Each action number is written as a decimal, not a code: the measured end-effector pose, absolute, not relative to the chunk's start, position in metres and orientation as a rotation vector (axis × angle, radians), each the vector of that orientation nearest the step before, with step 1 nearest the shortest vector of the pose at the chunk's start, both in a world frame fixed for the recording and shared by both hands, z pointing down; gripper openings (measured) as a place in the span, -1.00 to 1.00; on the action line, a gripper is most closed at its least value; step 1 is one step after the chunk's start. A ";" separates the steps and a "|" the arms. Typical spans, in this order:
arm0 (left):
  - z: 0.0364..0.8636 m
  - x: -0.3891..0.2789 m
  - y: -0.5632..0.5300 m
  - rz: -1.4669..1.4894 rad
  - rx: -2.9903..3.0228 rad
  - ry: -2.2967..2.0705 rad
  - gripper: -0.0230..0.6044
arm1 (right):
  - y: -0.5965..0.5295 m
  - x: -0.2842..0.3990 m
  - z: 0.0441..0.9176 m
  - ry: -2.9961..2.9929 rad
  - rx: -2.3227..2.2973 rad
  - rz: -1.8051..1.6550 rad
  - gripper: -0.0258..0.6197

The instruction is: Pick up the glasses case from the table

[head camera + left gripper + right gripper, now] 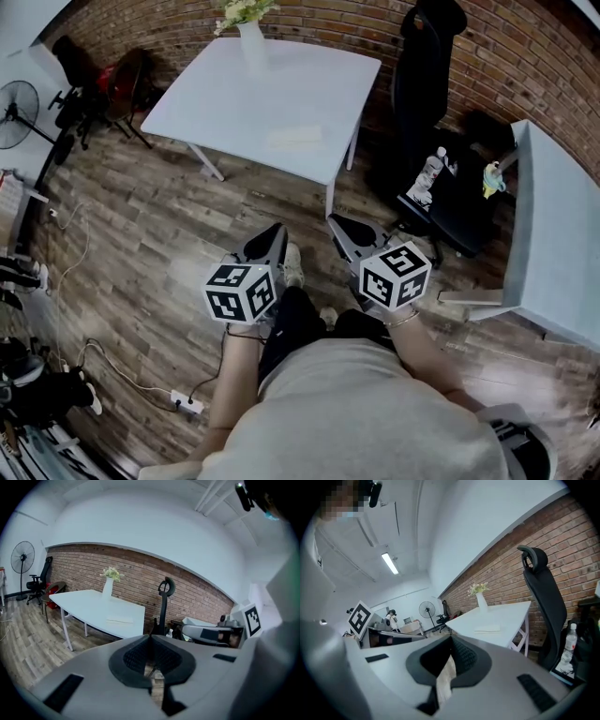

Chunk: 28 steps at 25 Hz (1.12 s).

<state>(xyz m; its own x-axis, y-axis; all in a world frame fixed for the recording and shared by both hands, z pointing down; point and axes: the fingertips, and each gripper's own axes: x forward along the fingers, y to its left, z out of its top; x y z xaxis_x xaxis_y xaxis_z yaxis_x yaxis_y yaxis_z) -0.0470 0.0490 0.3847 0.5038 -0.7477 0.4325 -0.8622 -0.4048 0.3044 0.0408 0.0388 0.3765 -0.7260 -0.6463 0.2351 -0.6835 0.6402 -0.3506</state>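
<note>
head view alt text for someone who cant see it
A person holds the left gripper and right gripper, both shut and empty, pointed toward a white table bearing a pale glasses case and a flower vase, by a brick wall.

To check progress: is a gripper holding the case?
No, the case lies on the table, well apart from the left gripper and the right gripper.

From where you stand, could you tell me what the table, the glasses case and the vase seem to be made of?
Table: smooth, matt white top, probably laminate or painted board. Glasses case: pale, flat, dull-looking; too small here to tell, perhaps fabric or leatherette. Vase: plain white with a smooth surface, likely ceramic, though plastic is possible.
</note>
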 end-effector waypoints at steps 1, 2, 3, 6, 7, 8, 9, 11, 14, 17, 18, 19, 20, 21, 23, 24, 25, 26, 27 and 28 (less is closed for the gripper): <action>0.385 -0.047 0.040 0.309 2.266 -1.317 -0.89 | 0.031 0.042 0.377 -2.764 1.134 0.641 -0.92; 0.385 -0.047 0.031 0.307 2.273 -1.313 -0.89 | 0.023 0.043 0.376 -2.765 1.145 0.630 -0.92; 0.384 -0.047 0.021 0.305 2.279 -1.308 -0.89 | 0.015 0.044 0.375 -2.765 1.156 0.613 -0.92; 0.383 -0.050 -0.012 0.300 2.294 -1.289 -0.89 | -0.010 0.043 0.373 -2.749 1.188 0.563 -0.92; 0.382 -0.050 -0.025 0.299 2.300 -1.280 -0.89 | -0.019 0.042 0.372 -2.742 1.205 0.567 -0.92; 0.380 -0.051 -0.037 0.298 2.308 -1.271 -0.89 | -0.030 0.042 0.372 -2.739 1.223 0.580 -0.92; 0.378 -0.051 -0.050 0.297 2.318 -1.260 -0.89 | -0.041 0.042 0.372 -2.736 1.240 0.593 -0.92; 0.376 -0.051 -0.076 0.299 2.337 -1.234 -0.89 | -0.065 0.039 0.371 -2.727 1.268 0.605 -0.92; 0.375 -0.052 -0.114 0.312 2.362 -1.184 -0.89 | -0.101 0.033 0.373 -2.691 1.300 0.589 -0.92; 0.377 -0.055 -0.152 0.333 2.397 -1.149 -0.89 | -0.135 0.027 0.378 -2.659 1.333 0.591 -0.92; 0.377 -0.056 -0.164 0.340 2.413 -1.134 -0.89 | -0.146 0.024 0.381 -2.649 1.346 0.602 -0.92; 0.378 -0.058 -0.174 0.337 2.429 -1.113 -0.89 | -0.156 0.021 0.383 -2.639 1.356 0.614 -0.92; 0.378 -0.059 -0.184 0.327 2.438 -1.089 -0.89 | -0.166 0.018 0.386 -2.629 1.366 0.626 -0.92; 0.379 -0.061 -0.193 0.316 2.440 -1.064 -0.89 | -0.176 0.016 0.388 -2.619 1.374 0.638 -0.92; 0.384 -0.066 -0.211 0.316 2.440 -1.023 -0.89 | -0.195 0.011 0.393 -2.602 1.390 0.654 -0.92; 0.387 -0.068 -0.219 0.329 2.441 -1.007 -0.89 | -0.204 0.009 0.395 -2.594 1.398 0.659 -0.92; 0.391 -0.071 -0.227 0.346 2.443 -0.994 -0.89 | -0.212 0.008 0.397 -2.585 1.407 0.665 -0.92; 0.394 -0.074 -0.235 0.363 2.446 -0.984 -0.89 | -0.220 0.006 0.398 -2.577 1.419 0.671 -0.92; 0.397 -0.077 -0.243 0.377 2.450 -0.980 -0.89 | -0.228 0.006 0.400 -2.570 1.434 0.675 -0.92; 0.400 -0.080 -0.252 0.385 2.454 -0.980 -0.89 | -0.236 0.005 0.401 -2.561 1.452 0.679 -0.92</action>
